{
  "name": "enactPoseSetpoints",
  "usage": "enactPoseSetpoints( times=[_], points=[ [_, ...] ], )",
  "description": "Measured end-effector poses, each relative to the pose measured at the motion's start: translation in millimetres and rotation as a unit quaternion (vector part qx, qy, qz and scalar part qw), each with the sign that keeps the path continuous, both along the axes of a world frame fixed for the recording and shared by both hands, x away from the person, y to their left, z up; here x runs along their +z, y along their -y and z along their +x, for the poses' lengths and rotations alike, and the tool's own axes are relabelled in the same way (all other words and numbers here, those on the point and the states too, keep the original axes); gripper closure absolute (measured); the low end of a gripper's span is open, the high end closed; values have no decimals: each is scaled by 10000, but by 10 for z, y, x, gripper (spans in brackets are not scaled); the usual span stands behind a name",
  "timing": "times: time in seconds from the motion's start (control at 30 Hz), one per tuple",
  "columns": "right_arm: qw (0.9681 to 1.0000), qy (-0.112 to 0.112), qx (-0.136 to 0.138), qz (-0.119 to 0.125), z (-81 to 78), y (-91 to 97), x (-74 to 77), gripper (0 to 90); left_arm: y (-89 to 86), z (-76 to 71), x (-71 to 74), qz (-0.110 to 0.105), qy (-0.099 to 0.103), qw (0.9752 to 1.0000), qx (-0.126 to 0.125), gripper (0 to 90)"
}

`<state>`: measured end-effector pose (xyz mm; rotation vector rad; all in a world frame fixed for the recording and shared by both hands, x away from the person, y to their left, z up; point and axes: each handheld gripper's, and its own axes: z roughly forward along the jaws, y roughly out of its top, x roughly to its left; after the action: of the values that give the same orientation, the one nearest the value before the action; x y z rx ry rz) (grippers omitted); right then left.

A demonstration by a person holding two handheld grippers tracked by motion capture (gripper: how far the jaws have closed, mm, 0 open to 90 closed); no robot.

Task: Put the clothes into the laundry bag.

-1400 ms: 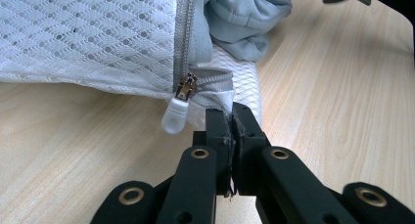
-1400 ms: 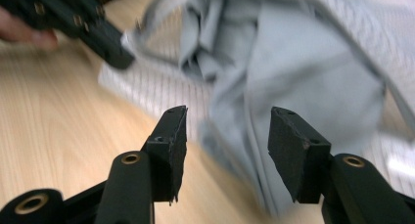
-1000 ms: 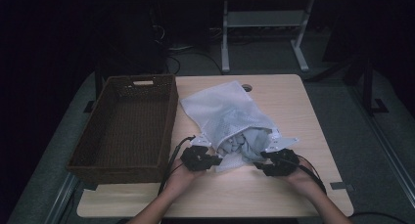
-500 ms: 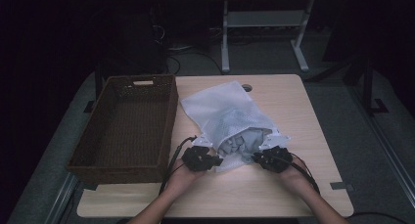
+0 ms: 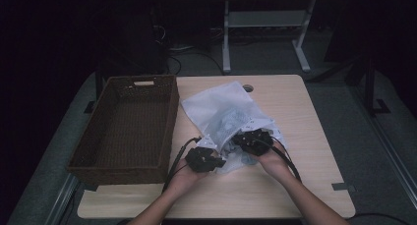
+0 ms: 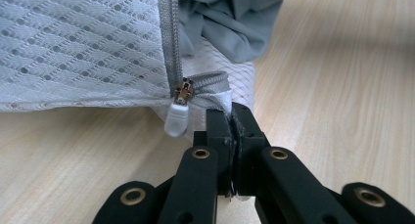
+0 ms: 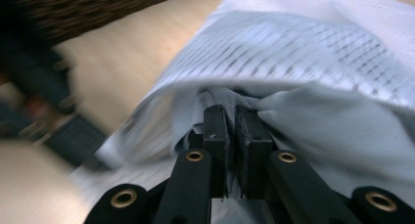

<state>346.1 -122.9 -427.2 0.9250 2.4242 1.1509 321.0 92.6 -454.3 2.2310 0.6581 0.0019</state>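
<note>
Since the earlier frame the right gripper point(image 5: 252, 140) has slid leftward toward the left gripper point(image 5: 205, 158), both clamped on the white mesh zip bag point(image 5: 222, 109) at centre frame, its grey cloth point(image 6: 230, 18) not yet out.

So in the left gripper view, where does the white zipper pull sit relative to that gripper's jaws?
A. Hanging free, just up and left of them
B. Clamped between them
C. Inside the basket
A: the white zipper pull dangles free beside the left gripper, which is shut on the mesh bag edge instead.

A light wooden table point(image 5: 314, 136) carries a dark wicker basket point(image 5: 129, 128) beside a white mesh bag point(image 5: 216, 107).
</note>
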Motion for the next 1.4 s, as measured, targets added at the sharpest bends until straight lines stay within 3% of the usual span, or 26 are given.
enactPoseSetpoints(
  times=[0.07, 0.33, 0.53, 0.6, 0.7, 0.9, 1.07, 1.23, 1.4],
  points=[
    [9998, 23, -175, -108, 110, -34, -44, 839, 3, -4, -4, 37, -25, 10000, -43, 884],
    [9978, 92, -656, -18, 434, -87, -119, 840, -15, -8, -20, 150, -70, 9998, -59, 888],
    [9968, 123, -777, 113, 549, -88, -193, 832, -29, -1, -18, 157, -70, 9998, -26, 887],
    [9975, 103, -680, 156, 533, -73, -182, 803, -38, 4, -22, 157, -85, 9998, -25, 884],
    [9988, 0, -450, 214, 458, -3, -120, 688, -39, 10, -25, 146, -82, 9999, -8, 880],
    [9996, -208, -33, 182, 185, 206, 86, 534, -33, 11, -23, 130, -66, 9999, 22, 878],
    [9995, -227, 3, 235, -70, 494, 178, 474, -39, 10, -17, 118, -65, 9999, 45, 877],
    [9994, -327, -87, 91, -229, 752, 99, 438, -44, 9, -12, 137, -49, 9999, 39, 877],
    [9978, -624, -207, -80, -93, 867, -141, 388, -40, 9, -11, 137, -51, 9999, 41, 876]
  ],
)
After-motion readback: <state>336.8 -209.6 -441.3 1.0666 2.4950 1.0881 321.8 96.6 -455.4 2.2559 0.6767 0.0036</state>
